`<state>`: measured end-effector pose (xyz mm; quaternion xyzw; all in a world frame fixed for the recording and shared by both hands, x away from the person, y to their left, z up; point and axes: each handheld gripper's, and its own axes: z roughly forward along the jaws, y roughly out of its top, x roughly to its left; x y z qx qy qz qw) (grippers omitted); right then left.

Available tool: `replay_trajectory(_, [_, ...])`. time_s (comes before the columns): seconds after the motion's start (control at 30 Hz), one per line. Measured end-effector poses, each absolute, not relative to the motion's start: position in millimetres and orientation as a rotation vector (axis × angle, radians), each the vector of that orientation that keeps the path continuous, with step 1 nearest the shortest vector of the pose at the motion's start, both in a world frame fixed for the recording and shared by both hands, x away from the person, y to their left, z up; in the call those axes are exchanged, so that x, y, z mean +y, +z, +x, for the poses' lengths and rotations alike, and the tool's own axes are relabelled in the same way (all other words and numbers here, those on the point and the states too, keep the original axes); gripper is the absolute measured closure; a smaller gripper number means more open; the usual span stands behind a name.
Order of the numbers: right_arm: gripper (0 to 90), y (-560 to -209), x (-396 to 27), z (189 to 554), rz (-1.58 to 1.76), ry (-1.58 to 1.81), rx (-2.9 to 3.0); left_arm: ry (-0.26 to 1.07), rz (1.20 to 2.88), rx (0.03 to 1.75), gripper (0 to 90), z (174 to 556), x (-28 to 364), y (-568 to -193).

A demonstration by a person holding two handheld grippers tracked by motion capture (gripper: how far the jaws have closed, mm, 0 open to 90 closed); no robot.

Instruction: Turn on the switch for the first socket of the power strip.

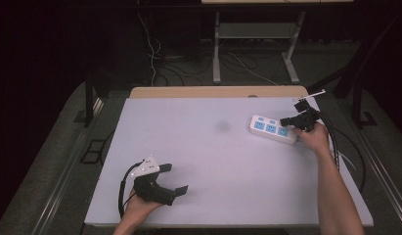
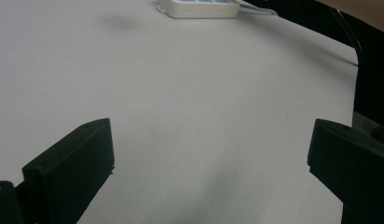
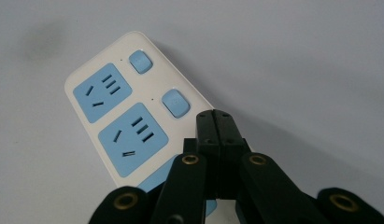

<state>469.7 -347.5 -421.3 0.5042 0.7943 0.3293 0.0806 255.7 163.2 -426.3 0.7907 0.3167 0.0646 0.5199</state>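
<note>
- Step in hand, by my reading: pressing a switch on the power strip [image 1: 273,129]. The right gripper [image 1: 291,121] has its jaws clenched together with nothing between them, and the joined tips hover over the strip's near end, close beside the blue rocker buttons [image 3: 174,103].
- Power strip position: white with blue sockets, it lies flat on the table [image 1: 198,161] toward the far right, its cord running off to the right. In the right gripper view the closed tips [image 3: 215,122] sit just beside the second button — whether they touch the casing I cannot tell.
- Left gripper [image 1: 170,179]: released, jaws spread wide and empty, resting low near the table's front left edge, well apart from the strip, which shows small at the top of the left gripper view [image 2: 199,8].
- Next move calls for a small, straight push of the closed tips onto one button — aimed squarely, so the tips don't slide off onto the socket face or shove the strip.
</note>
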Motion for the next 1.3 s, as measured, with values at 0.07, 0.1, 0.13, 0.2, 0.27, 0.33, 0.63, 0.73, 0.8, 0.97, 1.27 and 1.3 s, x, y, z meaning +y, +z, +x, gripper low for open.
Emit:
replay_trajectory(0.07, [90.0,-420.0,-345.7,469.9,1.507,0.962,2.381,0.153,1.896,0.762,0.0,256.5,163.3,-426.9])
replay_trajectory(0.1, [90.0,-419.8,-345.5,470.2,1.509,0.958,2.381,0.153,1.896,0.763,0.0,256.6,163.3,-426.9])
replay_trajectory(0.13, [90.0,-419.6,-345.3,470.4,1.507,0.956,2.382,0.153,1.894,0.763,0.0,256.6,163.2,-426.8])
replay_trajectory(0.2, [90.0,-419.6,-345.5,470.5,1.515,0.959,2.379,0.153,1.895,0.762,0.0,256.4,163.3,-426.6])
replay_trajectory(0.27, [90.0,-420.1,-346.9,470.9,1.539,0.977,2.371,0.152,1.895,0.764,0.0,256.7,163.3,-426.8])
replay_trajectory(0.33, [90.0,-420.6,-349.4,471.6,1.569,1.018,2.362,0.151,1.895,0.764,0.0,257.1,163.5,-427.0])
replay_trajectory(0.63, [90.0,-415.7,-347.0,469.7,1.545,0.943,2.370,0.150,1.898,0.766,0.0,257.6,163.3,-427.3])
replay_trajectory(0.73, [90.0,-411.6,-347.6,466.7,1.536,0.944,2.364,0.150,1.897,0.765,0.0,257.2,163.0,-427.2])
replay_trajectory(0.8, [89.9,-406.6,-348.7,464.1,1.534,0.960,2.348,0.150,1.897,0.764,0.0,257.2,162.9,-427.2])
replay_trajectory(0.97, [89.8,-393.1,-350.6,455.4,1.526,0.985,2.324,0.151,1.899,0.758,0.0,257.0,162.3,-427.0])
replay_trajectory(1.27, [89.5,-373.8,-346.0,436.1,1.478,0.984,2.325,0.154,1.898,0.755,0.0,256.1,162.1,-426.2])
replay_trajectory(1.3, [89.5,-371.9,-345.7,433.8,1.476,0.986,2.325,0.154,1.898,0.756,0.0,256.2,162.3,-426.2])
